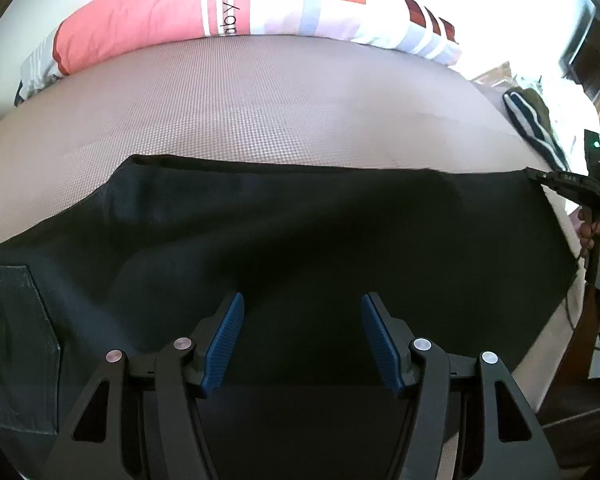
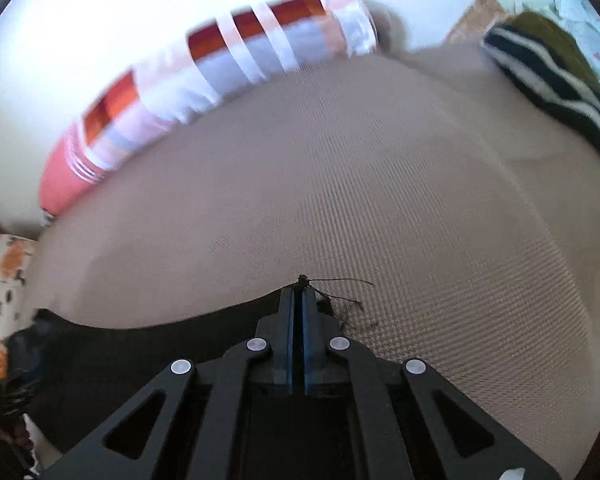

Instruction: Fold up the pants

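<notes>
Dark denim pants [image 1: 300, 232] lie spread across the grey-brown textured bed surface [image 1: 260, 104], a back pocket [image 1: 12, 340] at the left. My left gripper [image 1: 302, 304] is open and empty, hovering over the pants' near part. My right gripper [image 2: 299, 292] is shut on the pants' far right corner [image 2: 180, 340], with frayed threads sticking out at its tips. It shows in the left wrist view [image 1: 540, 178] at the right, pinching that corner.
A pink and checked long pillow [image 1: 236, 4] lies along the bed's far side. A dark striped folded garment [image 1: 536, 124] lies at the far right, also in the right wrist view [image 2: 556, 80]. A floral cloth [image 2: 4, 276] is at the left.
</notes>
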The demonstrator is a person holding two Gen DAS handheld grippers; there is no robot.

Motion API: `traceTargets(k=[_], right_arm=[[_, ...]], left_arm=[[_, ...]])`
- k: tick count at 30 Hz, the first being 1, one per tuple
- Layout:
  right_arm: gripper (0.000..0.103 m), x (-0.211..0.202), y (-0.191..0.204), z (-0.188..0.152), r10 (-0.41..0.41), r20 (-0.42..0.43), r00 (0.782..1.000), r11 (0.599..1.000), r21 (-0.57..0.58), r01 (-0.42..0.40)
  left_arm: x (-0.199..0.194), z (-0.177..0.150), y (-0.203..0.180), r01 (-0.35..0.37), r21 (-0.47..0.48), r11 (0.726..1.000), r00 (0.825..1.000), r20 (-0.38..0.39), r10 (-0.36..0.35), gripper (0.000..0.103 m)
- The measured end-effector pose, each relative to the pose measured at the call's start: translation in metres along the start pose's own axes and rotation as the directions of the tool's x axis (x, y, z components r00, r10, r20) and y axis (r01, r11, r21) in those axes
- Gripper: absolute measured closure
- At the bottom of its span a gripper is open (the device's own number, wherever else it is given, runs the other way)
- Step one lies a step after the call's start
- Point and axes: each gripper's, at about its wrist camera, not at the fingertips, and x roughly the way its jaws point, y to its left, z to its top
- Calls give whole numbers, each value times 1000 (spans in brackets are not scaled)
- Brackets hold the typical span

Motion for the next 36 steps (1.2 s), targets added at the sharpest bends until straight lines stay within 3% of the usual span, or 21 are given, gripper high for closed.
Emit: traceTargets(k=[4, 6, 12, 17, 23, 24, 28, 31, 36], right_arm=[[101, 3, -2, 3, -7, -1, 1000, 1000, 28, 7], [88, -2, 2, 5, -38, -11, 999, 999, 10, 38], [86, -65, 8, -18, -29, 41, 999, 999, 34, 27], [86, -96, 15, -68, -68, -2, 998, 998, -10, 68], [87, -86, 5, -117, -149, -97, 984, 988, 22, 152], [91, -84, 0, -124, -173, -106, 979, 983, 35, 178], [94, -93, -9, -131, -161, -95, 982, 979, 109, 171], [86, -100, 11, -118, -204, -86, 975, 977, 50, 209], [86, -97, 90, -84, -29, -51, 998, 996, -81, 25]], left_arm=[[5, 3, 2, -22, 23, 1000, 999, 26, 21, 41], [10, 7, 1, -43, 38, 998, 998, 39, 42, 41], [3, 13, 7, -31, 8, 999, 999, 39, 31, 41], [-20, -6, 12, -17, 25, 1000, 998, 54, 16, 41], [-29, -38, 35, -23, 8, 1000, 1000, 14, 23, 41], [-30, -44, 40, -32, 2, 999, 999, 6, 32, 41], [-37, -62, 53, -40, -1, 999, 999, 25, 40, 41], [-42, -64, 58, -48, -14, 999, 998, 30, 48, 41], [-69, -55, 80, -64, -101, 993, 984, 157, 79, 41]])
